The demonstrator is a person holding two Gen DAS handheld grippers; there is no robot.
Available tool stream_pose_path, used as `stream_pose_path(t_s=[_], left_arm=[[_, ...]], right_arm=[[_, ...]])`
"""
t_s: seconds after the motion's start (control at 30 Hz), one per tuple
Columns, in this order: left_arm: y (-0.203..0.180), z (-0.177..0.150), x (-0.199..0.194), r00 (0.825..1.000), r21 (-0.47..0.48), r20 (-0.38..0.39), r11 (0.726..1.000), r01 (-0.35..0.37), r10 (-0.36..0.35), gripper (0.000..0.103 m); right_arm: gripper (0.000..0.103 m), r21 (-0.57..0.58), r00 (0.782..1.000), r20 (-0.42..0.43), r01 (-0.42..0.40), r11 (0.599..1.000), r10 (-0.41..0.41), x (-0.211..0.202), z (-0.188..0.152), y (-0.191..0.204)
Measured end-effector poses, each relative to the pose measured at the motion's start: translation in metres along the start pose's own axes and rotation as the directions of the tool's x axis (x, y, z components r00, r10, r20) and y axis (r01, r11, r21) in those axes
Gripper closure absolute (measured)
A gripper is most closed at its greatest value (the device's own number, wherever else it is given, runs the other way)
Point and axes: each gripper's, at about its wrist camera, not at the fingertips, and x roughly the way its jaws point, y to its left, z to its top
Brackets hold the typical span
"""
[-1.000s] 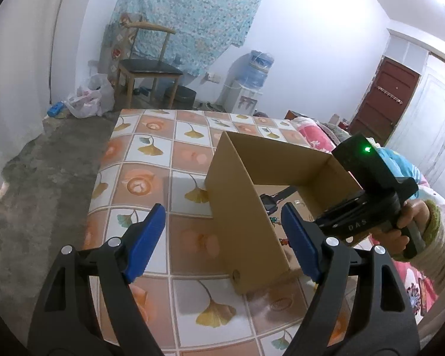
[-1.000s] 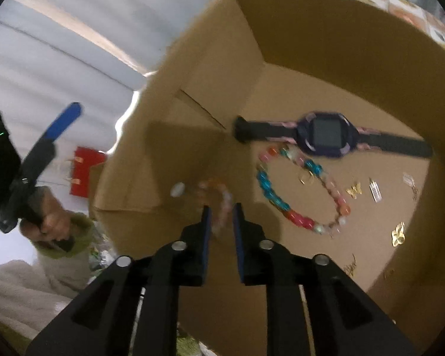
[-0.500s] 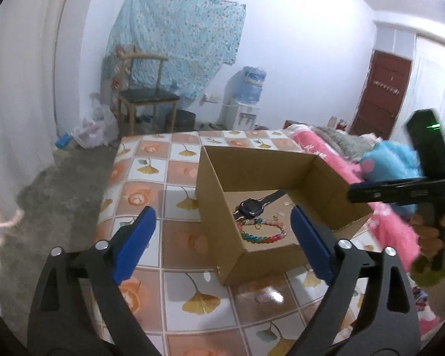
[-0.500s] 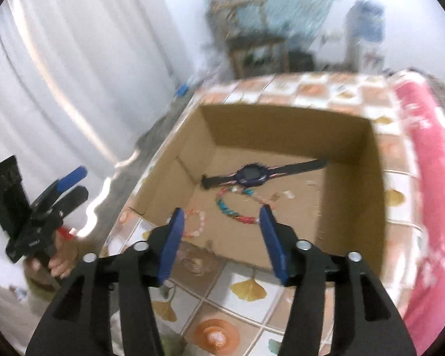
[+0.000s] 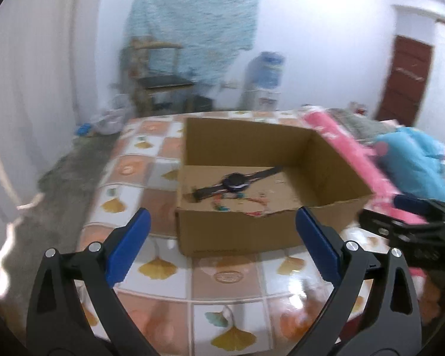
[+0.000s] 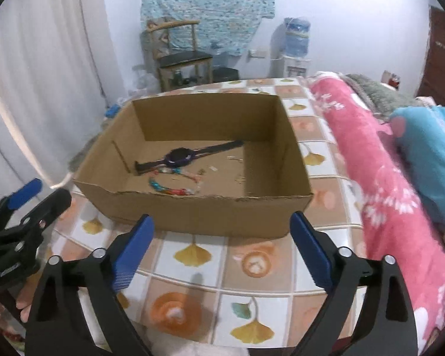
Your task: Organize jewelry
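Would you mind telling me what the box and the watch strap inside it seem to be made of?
The box looks like plain brown corrugated cardboard, matte, with a ragged torn top edge. The watch strap looks like dark matte rubber or silicone, lying flat; too small to be sure.

Brown cardboard box (image 6: 210,216), black watch (image 6: 179,156), perhaps multicoloured bead bracelet (image 6: 175,190), orange ginkgo-leaf patterned table (image 6: 252,267), pink blanket (image 6: 379,178)

One cardboard box (image 6: 222,213) stands on one tiled table (image 6: 252,267). Inside lie one watch (image 6: 179,156) and one multicoloured bead bracelet (image 6: 175,190); the small gold trinkets are too small to count. One chair (image 6: 181,56), one water dispenser (image 6: 295,50).
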Motion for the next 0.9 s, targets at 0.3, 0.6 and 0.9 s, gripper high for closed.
stream_pose_path(t_s=[0.3,0.6,0.9], left_arm=[[-0.01,0.009,0.004,0.996,0.038,-0.024,0.995,-0.089,0.09,0.008],[-0.021,0.013,0.013,0.987,0.093,-0.09,0.988,-0.123,0.131,0.008],[-0.023,0.014,0.015,0.985,0.073,-0.119,0.99,-0.118,0.126,0.009]], right_arm=[[0.008,0.014,0.998,0.02,0.052,0.999,-0.052,-0.004,0.002,-0.007],[0.008,0.072,0.997,-0.009,0.076,0.994,-0.076,0.005,0.004,-0.013],[0.008,0.059,0.995,-0.024,0.093,0.994,-0.092,0.008,-0.001,-0.011]])
